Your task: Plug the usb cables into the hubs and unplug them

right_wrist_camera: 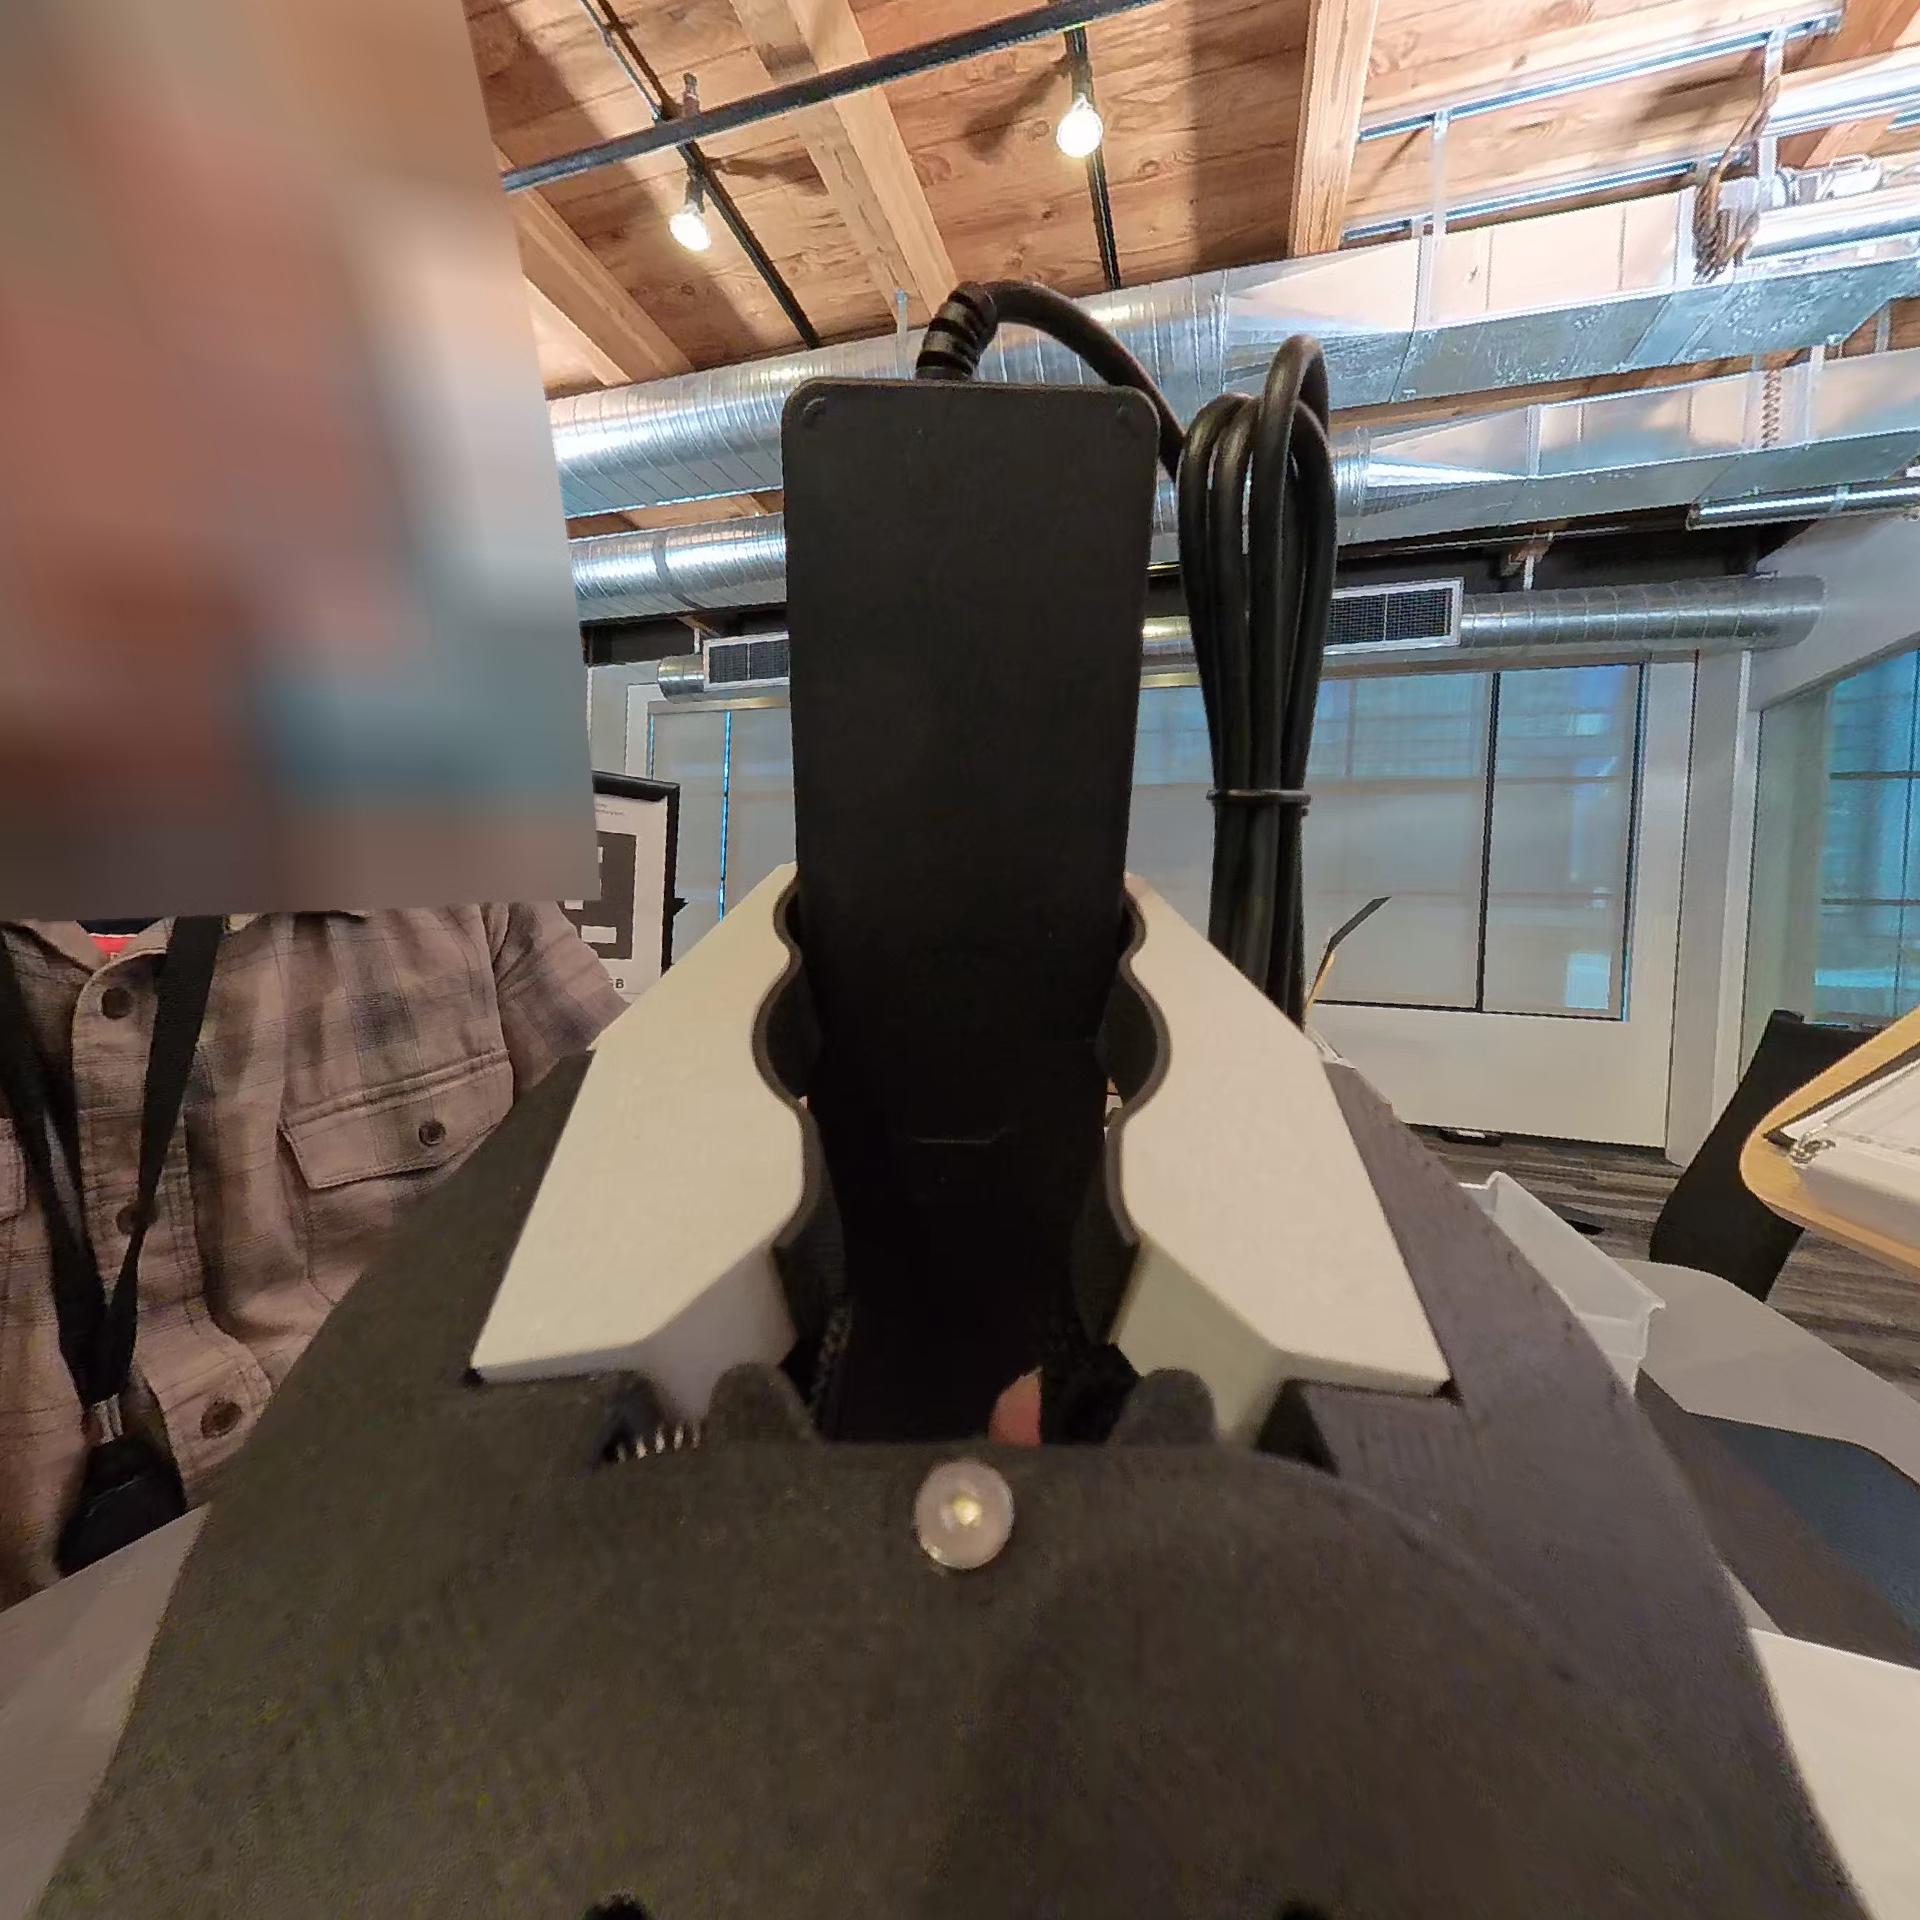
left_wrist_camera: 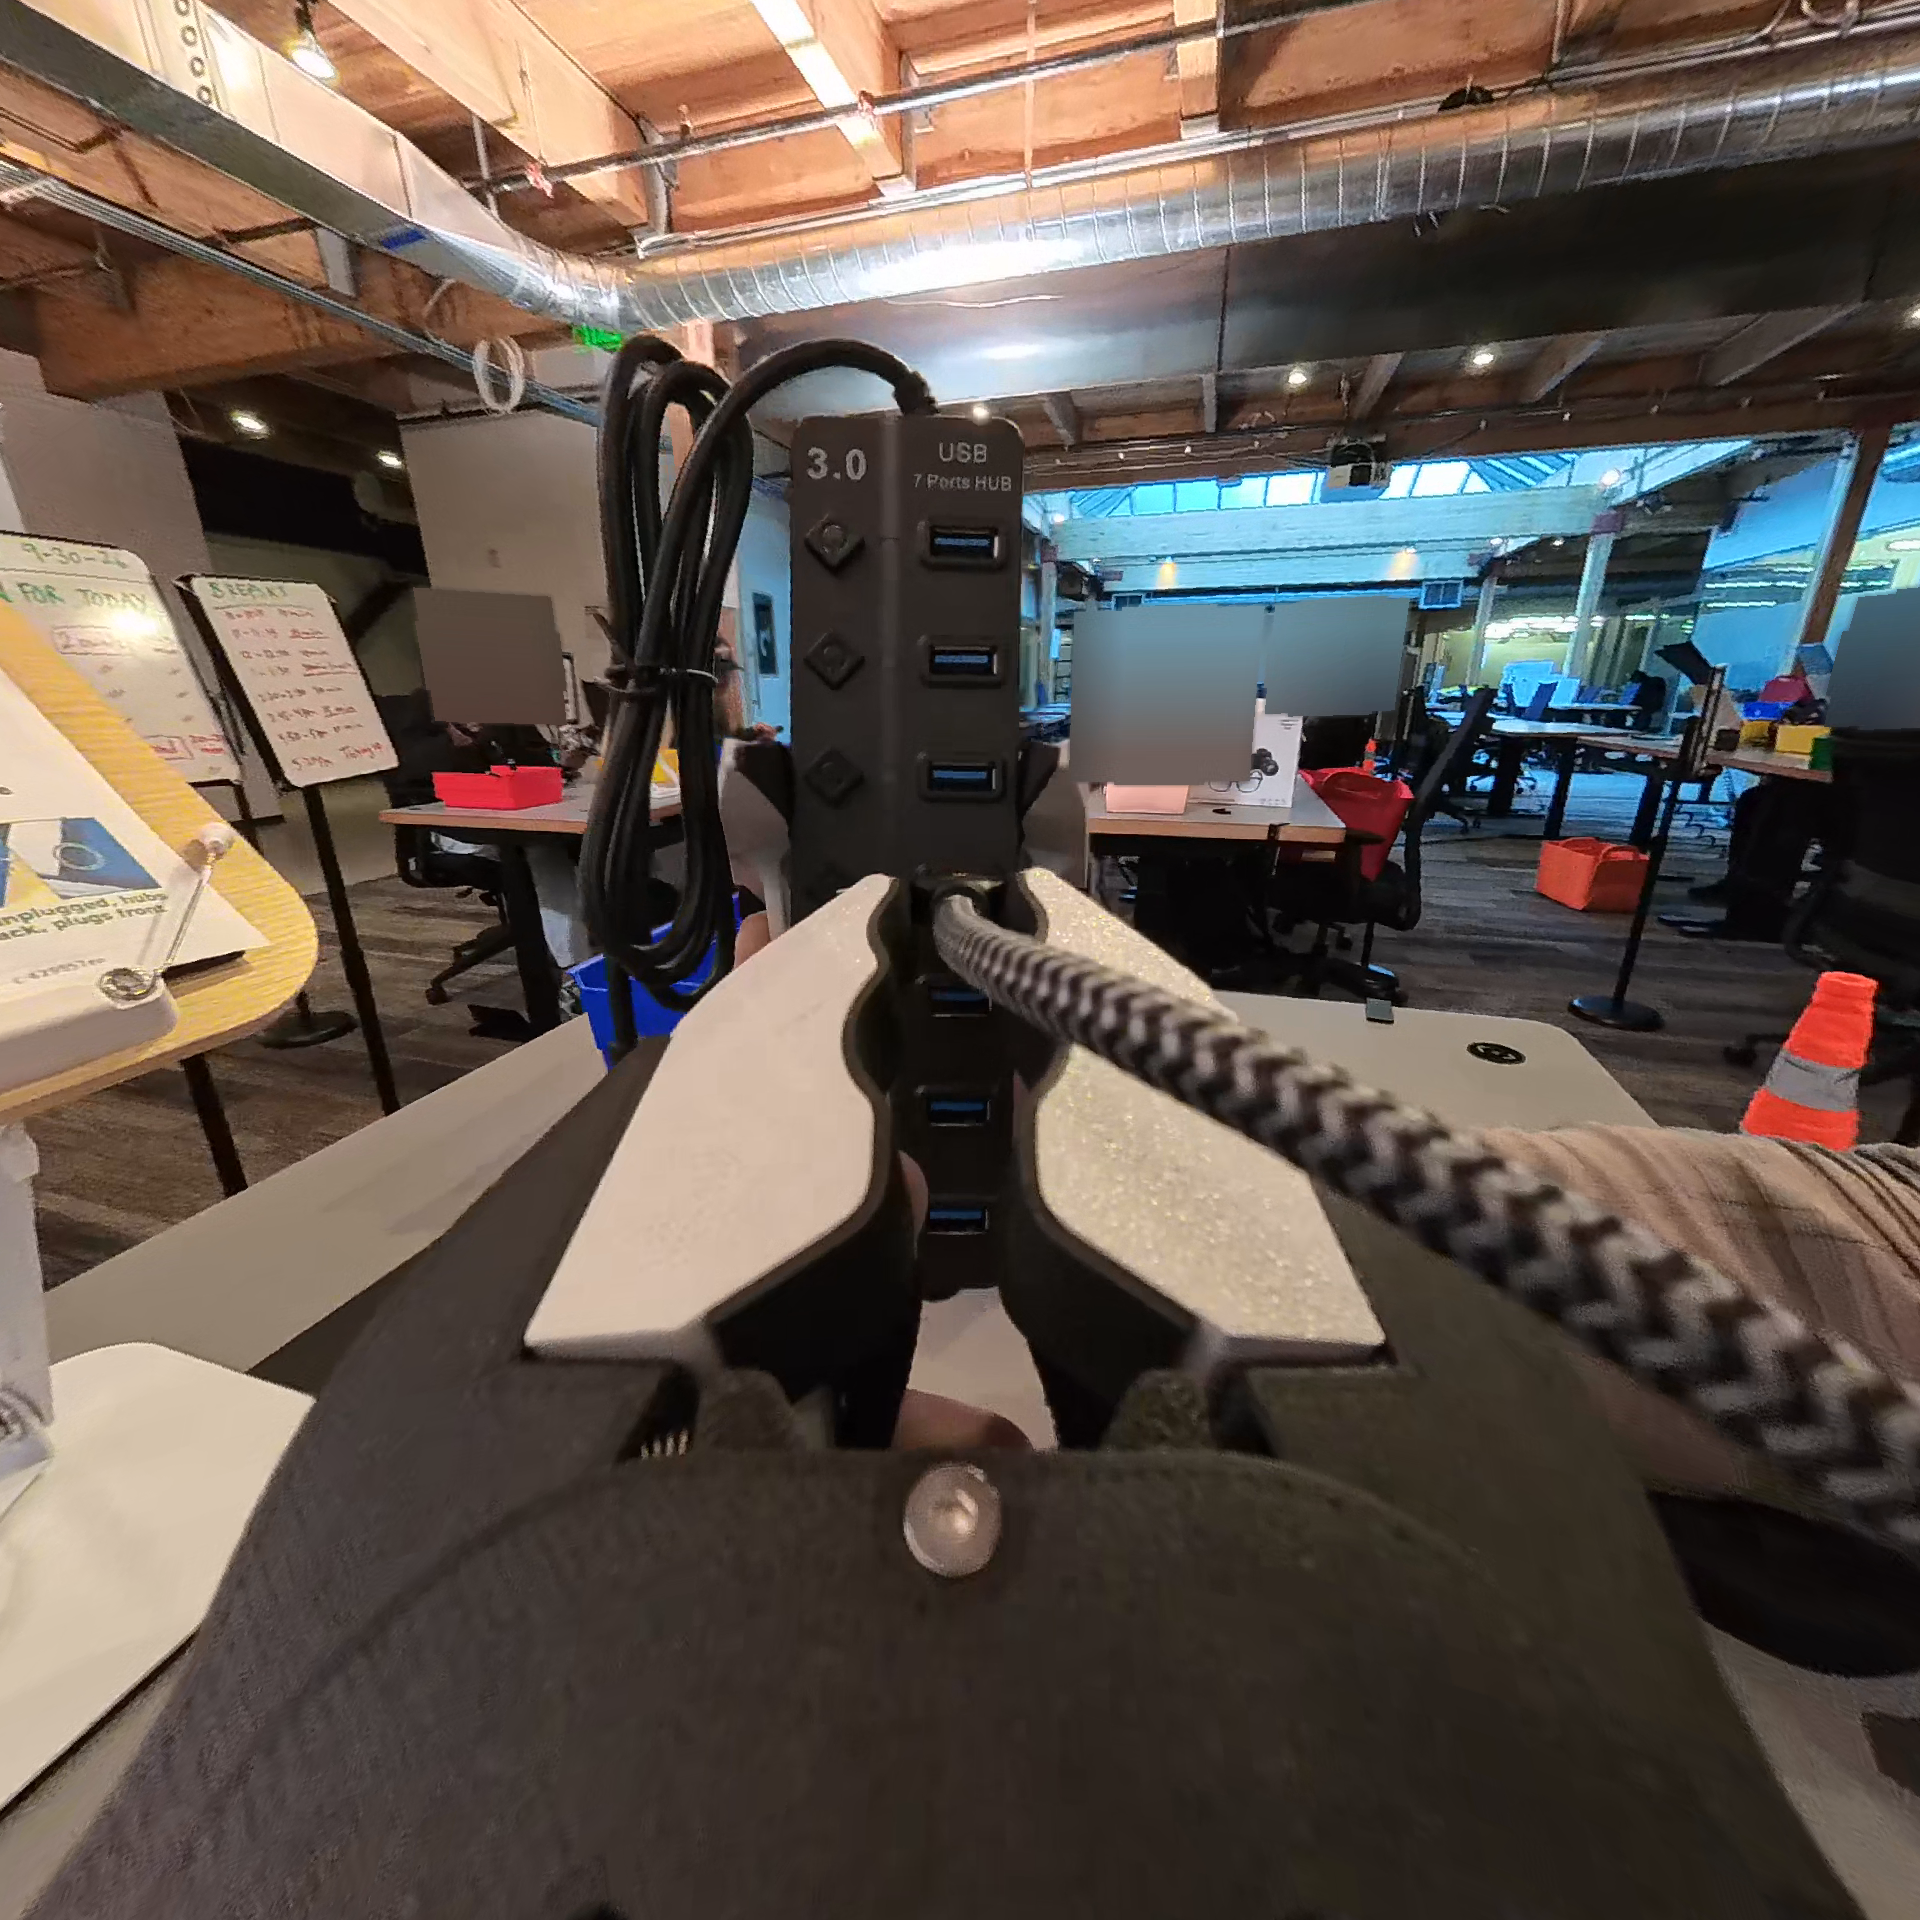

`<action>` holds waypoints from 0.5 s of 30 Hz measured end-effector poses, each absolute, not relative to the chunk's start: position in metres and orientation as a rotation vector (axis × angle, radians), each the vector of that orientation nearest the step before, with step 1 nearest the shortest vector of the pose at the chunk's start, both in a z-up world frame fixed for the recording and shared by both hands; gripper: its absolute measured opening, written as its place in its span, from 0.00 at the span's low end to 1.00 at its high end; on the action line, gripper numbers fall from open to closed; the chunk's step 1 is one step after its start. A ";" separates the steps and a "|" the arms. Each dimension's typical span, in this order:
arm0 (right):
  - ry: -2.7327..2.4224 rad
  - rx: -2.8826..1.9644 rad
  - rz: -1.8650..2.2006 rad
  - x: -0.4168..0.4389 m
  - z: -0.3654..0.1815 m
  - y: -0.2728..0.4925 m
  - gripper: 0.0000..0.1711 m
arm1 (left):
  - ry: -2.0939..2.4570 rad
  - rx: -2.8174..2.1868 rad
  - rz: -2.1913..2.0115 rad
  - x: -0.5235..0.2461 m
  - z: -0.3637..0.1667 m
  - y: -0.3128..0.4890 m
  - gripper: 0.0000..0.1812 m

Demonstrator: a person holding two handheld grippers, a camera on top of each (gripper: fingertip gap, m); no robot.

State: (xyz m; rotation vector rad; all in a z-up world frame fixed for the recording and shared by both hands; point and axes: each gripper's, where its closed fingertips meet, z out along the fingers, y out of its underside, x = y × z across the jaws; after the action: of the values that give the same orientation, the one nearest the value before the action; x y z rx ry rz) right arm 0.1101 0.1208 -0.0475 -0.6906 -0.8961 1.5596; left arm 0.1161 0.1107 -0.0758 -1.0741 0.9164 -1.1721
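Observation:
A black USB hub (left_wrist_camera: 904,623) stands upright, its port side facing the left wrist view and its plain back (right_wrist_camera: 966,727) facing the right wrist view. My right gripper (right_wrist_camera: 958,914) is shut on the hub's sides and holds it above the table. A black-and-white braided cable (left_wrist_camera: 1351,1132) runs from the lower right to a plug in the hub's fourth port from the top. My left gripper (left_wrist_camera: 958,904) is shut on that plug, right at the hub's face. The hub's own black cord (left_wrist_camera: 665,675) hangs bundled beside it and also shows in the right wrist view (right_wrist_camera: 1257,675).
A grey table (left_wrist_camera: 312,1226) lies below. A white pad (left_wrist_camera: 135,1507) and a yellow-edged board with a sheet (left_wrist_camera: 125,883) are at the left. An orange cone (left_wrist_camera: 1818,1060) stands at the right. A person in a plaid shirt (right_wrist_camera: 312,1122) stands close. A clear bin (right_wrist_camera: 1558,1278) sits on the right. The grippers are tip to tip, or close to it.

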 end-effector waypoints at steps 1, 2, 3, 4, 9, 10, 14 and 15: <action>-0.892 -0.697 1.547 0.110 -0.048 0.122 0.30 | 0.907 -1.077 -1.154 0.116 -0.076 0.112 0.10; -0.888 -0.702 1.541 0.110 -0.048 0.123 0.30 | 0.902 -1.079 -1.137 0.116 -0.076 0.112 0.10; -0.884 -0.704 1.538 0.110 -0.048 0.124 0.30 | 0.898 -1.082 -1.126 0.117 -0.077 0.113 0.11; -0.881 -0.707 1.534 0.110 -0.049 0.125 0.30 | 0.895 -1.085 -1.115 0.117 -0.077 0.114 0.11; -0.879 -0.710 1.522 0.110 -0.048 0.126 0.30 | 0.905 -1.097 -1.094 0.117 -0.077 0.114 0.11; -0.878 -0.712 1.514 0.110 -0.048 0.126 0.30 | 0.899 -1.104 -1.087 0.117 -0.076 0.115 0.11; -0.895 -0.712 1.514 0.111 -0.048 0.124 0.30 | 0.909 -1.114 -1.072 0.119 -0.077 0.113 0.10; -0.908 -0.709 1.516 0.111 -0.047 0.122 0.30 | 0.922 -1.102 -1.066 0.119 -0.076 0.111 0.11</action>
State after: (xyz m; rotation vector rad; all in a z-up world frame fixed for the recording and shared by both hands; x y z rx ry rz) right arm 0.1106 0.1217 -0.0474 -0.7091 -0.9081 1.5160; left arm 0.1194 0.1108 -0.0763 -1.1017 0.9216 -1.0658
